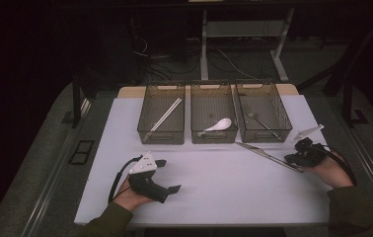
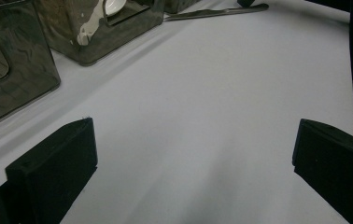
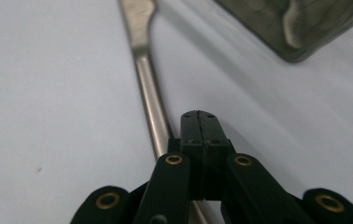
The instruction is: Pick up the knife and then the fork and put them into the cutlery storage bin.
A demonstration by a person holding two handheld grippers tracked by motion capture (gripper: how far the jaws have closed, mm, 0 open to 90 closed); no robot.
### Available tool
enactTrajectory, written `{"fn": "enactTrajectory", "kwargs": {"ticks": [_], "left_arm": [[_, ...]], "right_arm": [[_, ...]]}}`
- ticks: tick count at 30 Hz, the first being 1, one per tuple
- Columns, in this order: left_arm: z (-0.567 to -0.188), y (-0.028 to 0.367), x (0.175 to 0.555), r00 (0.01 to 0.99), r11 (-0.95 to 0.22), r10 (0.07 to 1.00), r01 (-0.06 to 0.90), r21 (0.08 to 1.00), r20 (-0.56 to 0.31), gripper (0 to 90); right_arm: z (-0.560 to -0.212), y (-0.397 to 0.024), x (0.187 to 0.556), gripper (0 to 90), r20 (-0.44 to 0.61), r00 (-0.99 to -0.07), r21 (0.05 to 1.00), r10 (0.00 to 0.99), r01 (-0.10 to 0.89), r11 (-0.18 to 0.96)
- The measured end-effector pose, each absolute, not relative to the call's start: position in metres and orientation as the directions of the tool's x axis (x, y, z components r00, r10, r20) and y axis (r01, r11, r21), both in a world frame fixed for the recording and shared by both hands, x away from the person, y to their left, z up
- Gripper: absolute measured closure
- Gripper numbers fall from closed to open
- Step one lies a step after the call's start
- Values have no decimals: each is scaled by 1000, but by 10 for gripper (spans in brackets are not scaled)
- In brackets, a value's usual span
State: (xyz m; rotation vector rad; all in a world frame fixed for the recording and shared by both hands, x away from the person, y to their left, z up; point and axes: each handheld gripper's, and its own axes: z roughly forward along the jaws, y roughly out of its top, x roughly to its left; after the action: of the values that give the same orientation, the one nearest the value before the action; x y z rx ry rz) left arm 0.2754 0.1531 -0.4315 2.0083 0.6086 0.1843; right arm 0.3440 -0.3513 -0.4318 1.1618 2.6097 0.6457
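A steel knife (image 1: 263, 154) lies slantwise on the white mat (image 1: 214, 192), in front of the right-hand bin. My right gripper (image 1: 289, 159) is low over its handle end, held by a hand at the mat's right side. In the right gripper view the jaws (image 3: 199, 116) are pressed together with nothing between them, and the knife handle (image 3: 149, 93) runs just left of and under them. My left gripper (image 1: 170, 175) rests at the front left with its jaws wide apart. Only bare mat lies between them (image 2: 195, 135).
Three dark mesh bins stand in a row at the back of the mat: the left bin (image 1: 161, 134) holds chopsticks (image 1: 167, 112), the middle bin (image 1: 213, 136) holds a white spoon (image 1: 219, 124), and the right bin (image 1: 263, 134) holds a fork (image 1: 259, 119). Beyond the table are desk legs and cables.
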Motion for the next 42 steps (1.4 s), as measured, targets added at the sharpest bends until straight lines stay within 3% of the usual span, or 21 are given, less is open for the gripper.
{"fn": "enactTrajectory", "kwargs": {"ticks": [10,15,19,42], "left_arm": [[-431,153,275,863,-385,491,340,858,-121,0],[-432,153,276,862,-386,493,342,857,-121,0],[-432,152,276,861,-384,494,342,858,-122,0],[-432,153,276,864,-389,490,340,856,-121,0]], "right_arm": [[-423,-351,340,892,17,-705,448,709,639,625],[-405,-348,341,739,59,-714,463,698,638,615],[-401,-335,346,695,70,-735,433,674,631,644],[-417,-287,377,749,15,-782,188,622,614,767]]}}
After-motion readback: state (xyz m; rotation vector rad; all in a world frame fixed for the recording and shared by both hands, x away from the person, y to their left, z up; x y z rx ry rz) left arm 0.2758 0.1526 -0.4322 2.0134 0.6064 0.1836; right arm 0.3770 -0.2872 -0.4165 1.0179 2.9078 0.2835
